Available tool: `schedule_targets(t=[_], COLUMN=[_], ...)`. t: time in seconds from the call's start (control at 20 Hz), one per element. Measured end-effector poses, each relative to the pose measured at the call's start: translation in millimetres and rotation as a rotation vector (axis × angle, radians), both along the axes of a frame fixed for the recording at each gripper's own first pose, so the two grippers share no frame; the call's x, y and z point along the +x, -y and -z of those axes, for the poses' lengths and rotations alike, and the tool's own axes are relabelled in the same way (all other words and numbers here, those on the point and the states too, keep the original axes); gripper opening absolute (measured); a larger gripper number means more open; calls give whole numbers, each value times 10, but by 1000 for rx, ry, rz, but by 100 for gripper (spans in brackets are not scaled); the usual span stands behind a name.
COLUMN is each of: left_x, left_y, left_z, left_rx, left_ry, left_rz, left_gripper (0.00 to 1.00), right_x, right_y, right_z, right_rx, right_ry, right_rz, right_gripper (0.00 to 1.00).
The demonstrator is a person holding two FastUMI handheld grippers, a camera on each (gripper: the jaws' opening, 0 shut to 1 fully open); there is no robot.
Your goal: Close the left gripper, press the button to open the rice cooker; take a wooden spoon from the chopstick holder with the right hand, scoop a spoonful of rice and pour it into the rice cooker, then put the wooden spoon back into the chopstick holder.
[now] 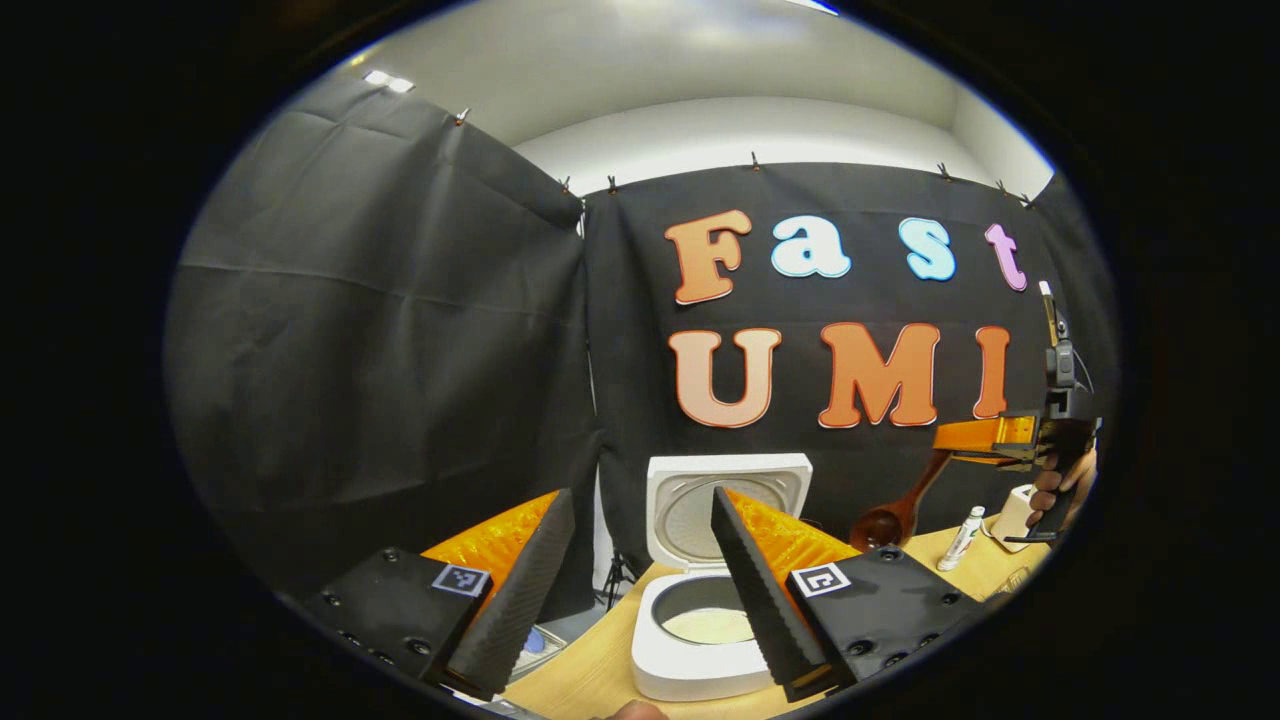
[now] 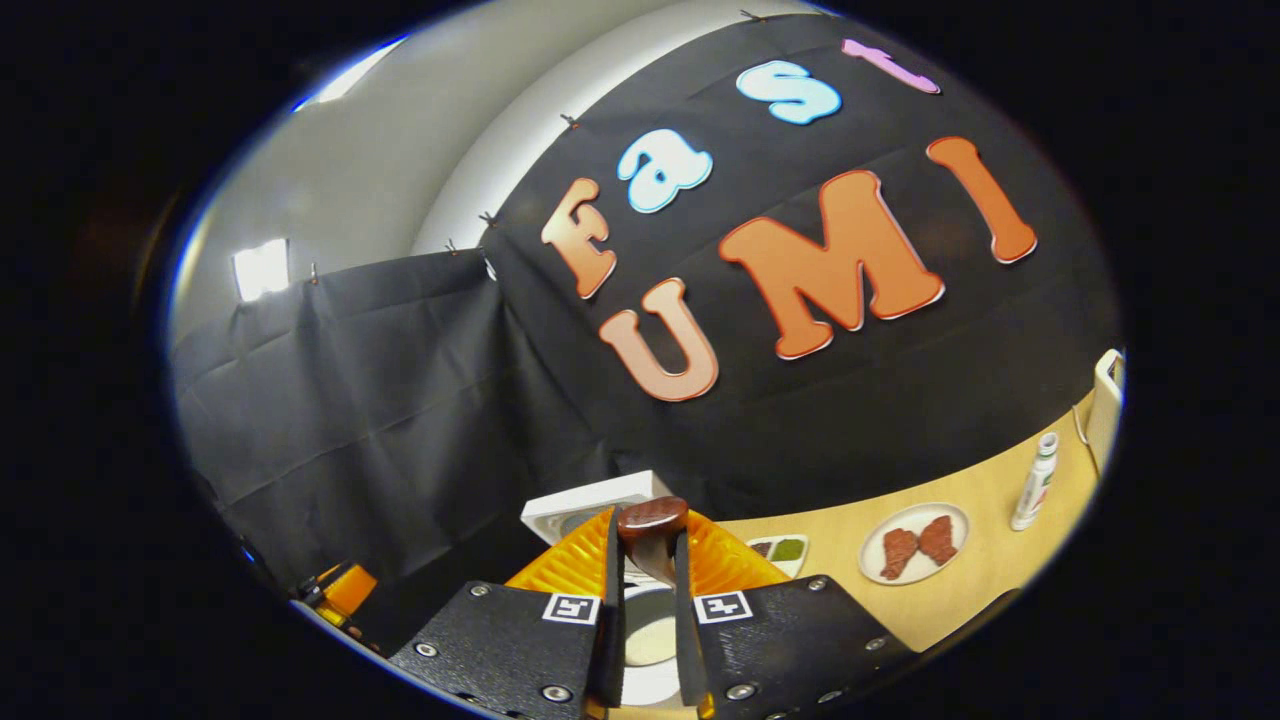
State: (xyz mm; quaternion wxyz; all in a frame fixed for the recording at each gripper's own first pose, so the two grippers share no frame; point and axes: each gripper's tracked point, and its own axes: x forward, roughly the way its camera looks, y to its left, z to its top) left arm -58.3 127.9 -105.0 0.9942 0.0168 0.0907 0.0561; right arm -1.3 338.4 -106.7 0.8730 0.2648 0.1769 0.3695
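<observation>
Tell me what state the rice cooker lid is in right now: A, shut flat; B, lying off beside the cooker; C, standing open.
C: in the left gripper view the rice cooker lid stands upright behind the pot, and the pot's inside is open to view.

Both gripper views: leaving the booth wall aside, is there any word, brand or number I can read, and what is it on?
No word or number can be read.
On the white bottle: label print too small and blurred to read.
On the left gripper: square markers with coded patterns, not text.
On the rice cooker: no lettering visible.
</observation>
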Motion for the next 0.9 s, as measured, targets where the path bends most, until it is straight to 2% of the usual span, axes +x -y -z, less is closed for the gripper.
schedule_targets(t=[0.55, 0.8, 0.85, 0.9], left_x=[163, 174, 164, 162], left_y=[875, 1220, 1275, 1317], left_z=[13, 59, 61, 56], left_rx=[-13, -15, -16, -15], left_ry=[-14, -32, -36, -37], left_rz=[138, 173, 175, 176], left_gripper=[94, 94, 94, 94], right_x=[114, 58, 42, 28], right_y=[2068, 3007, 3152, 3273], right_z=[952, 1503, 1594, 1677], right_rx=[-203, -329, -338, -347], right_ry=[-139, -230, -252, -273], right_rz=[338, 445, 460, 470], right_gripper=[20, 20, 25, 20])
